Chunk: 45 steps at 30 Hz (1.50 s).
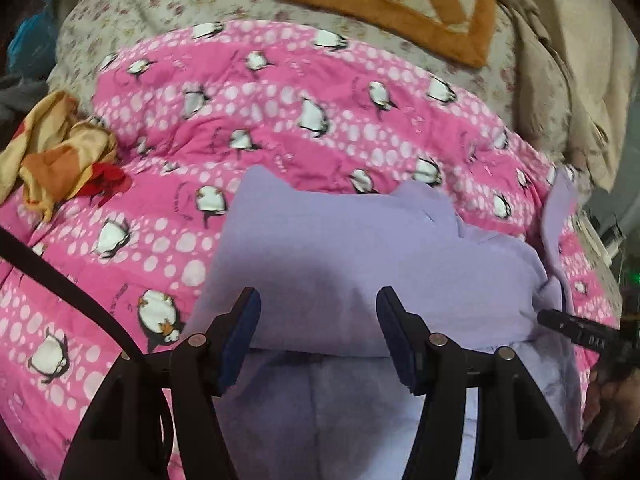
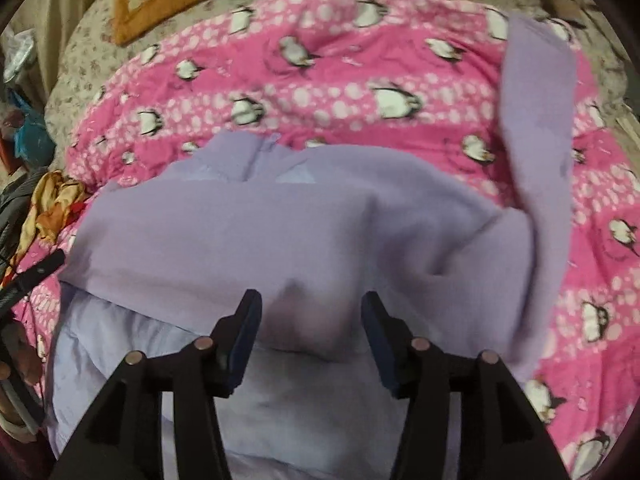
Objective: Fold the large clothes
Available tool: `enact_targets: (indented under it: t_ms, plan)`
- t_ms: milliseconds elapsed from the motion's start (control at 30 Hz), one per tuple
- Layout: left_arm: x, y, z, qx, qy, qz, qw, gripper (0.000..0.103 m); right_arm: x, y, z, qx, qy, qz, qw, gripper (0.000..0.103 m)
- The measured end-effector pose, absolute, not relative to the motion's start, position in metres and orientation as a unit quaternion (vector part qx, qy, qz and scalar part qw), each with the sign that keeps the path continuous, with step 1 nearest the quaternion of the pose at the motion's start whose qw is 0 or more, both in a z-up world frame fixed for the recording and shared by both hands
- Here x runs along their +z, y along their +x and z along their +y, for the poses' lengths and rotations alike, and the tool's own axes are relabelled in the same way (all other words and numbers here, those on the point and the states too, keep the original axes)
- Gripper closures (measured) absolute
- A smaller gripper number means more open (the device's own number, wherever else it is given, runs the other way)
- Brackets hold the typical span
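Left wrist view: lavender garment [image 1: 360, 248], folded, rumpled, sleeve at 2 o'clock; left gripper [image 1: 318, 334] and right gripper [image 2: 310, 334] wide; writing illegible.

Pink penguin quilt [image 1: 304, 92]; orange checkered mat [image 1: 400, 4]

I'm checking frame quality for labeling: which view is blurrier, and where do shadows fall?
Right wrist: blurrier, penguin quilt and sleeve smeared. Left wrist: sharper, soft at the edges. Both: dark shadow on the purple garment ahead of the open grippers; fisheye bends the rims.
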State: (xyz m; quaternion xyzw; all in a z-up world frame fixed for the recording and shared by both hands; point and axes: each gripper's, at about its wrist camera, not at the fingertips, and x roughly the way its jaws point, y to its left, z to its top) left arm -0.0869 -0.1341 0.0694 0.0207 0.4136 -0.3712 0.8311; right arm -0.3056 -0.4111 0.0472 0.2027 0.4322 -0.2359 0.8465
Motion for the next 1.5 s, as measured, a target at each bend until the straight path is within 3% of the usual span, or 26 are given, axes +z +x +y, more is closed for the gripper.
enact_targets:
  t_ms: [233, 400, 633, 800, 1133, 1267, 1500]
  plan:
    - [0.051, -0.092, -0.149, -0.363, 0.059, 0.434, 0.822, 0.073, 0.043, -0.321, -0.429, -0.243, 0.232, 0.423, 0.841, 0.049]
    - [0.047, -0.091, -0.151, -0.356, 0.059, 0.438, 0.824, 0.073, 0.048, -0.327, -0.452, -0.275, 0.231, 0.400, 0.843, 0.032]
    - [0.069, -0.083, -0.159, -0.363, 0.069, 0.402, 0.838, 0.073, 0.037, -0.339, -0.498, -0.313, 0.271, 0.373, 0.830, 0.031]
    - [0.043, -0.068, -0.161, -0.350, 0.066, 0.451, 0.819, 0.073, 0.041, -0.331, -0.531, -0.332, 0.263, 0.363, 0.830, 0.031]
    - [0.039, -0.072, -0.162, -0.348, 0.063, 0.442, 0.824, 0.073, 0.050, -0.323, -0.536, -0.341, 0.243, 0.350, 0.838, 0.031]
    - [0.038, -0.070, -0.160, -0.347, 0.054, 0.446, 0.823, 0.073, 0.072, -0.331, -0.557, -0.391, 0.235, 0.316, 0.832, 0.021]
    - [0.036, -0.070, -0.162, -0.346, 0.057, 0.444, 0.824, 0.073, 0.079, -0.306, -0.618, -0.458, 0.211, 0.313, 0.805, 0.022]
